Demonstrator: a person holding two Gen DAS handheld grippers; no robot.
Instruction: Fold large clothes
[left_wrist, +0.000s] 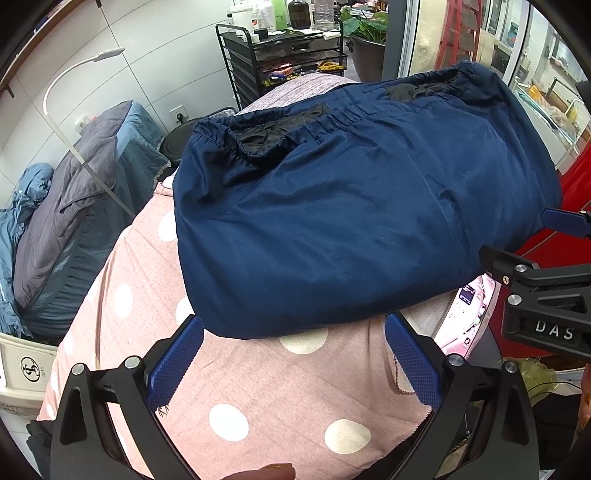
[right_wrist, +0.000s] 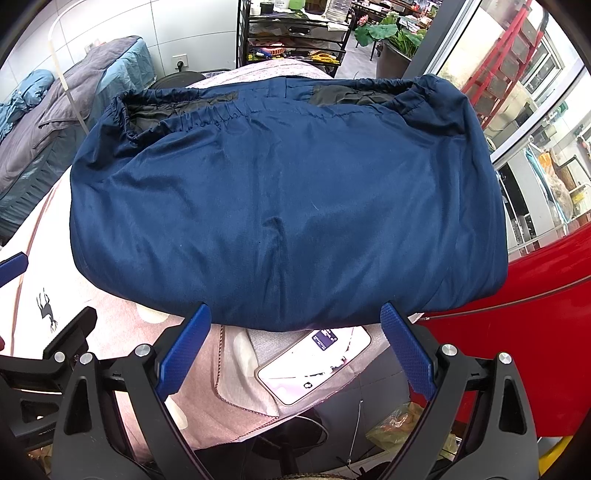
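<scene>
1. Left wrist view: the left gripper (left_wrist: 293, 338) was spread wide, holding nothing, its blue fingers (left_wrist: 175, 363) over the pink dotted cover (left_wrist: 258, 384) at the bench's near edge. The folded navy garment (left_wrist: 354, 206) lay on the cover just beyond the fingertips, elastic hem toward the far edge.
2. Right wrist view: the right gripper (right_wrist: 295, 326) was likewise spread and empty at the garment's (right_wrist: 288, 199) near fold. A phone (right_wrist: 314, 365) lay on the bench's near edge below it.
</scene>
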